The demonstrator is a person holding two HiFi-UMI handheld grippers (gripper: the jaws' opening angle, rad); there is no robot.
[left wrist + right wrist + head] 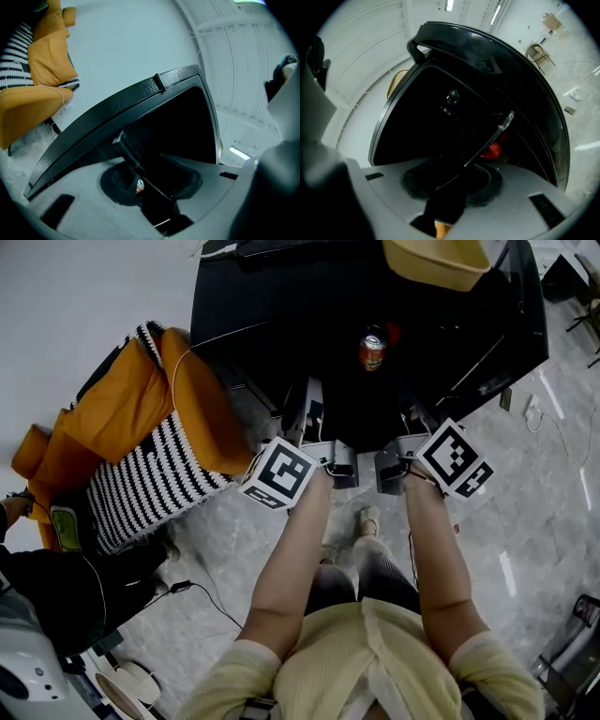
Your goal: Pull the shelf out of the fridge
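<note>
Left gripper [317, 427] and right gripper [405, 442] each pinched the front edge of the thin dark shelf [485, 143], lying flat inside the black fridge [281, 296], its long axis running side to side.

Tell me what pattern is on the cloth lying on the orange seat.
Black and white stripes run across the cloth; the head view shows it best.

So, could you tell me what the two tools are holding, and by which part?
Both the left tool and right tool appear clamped on the shelf, at its front edge.
</note>
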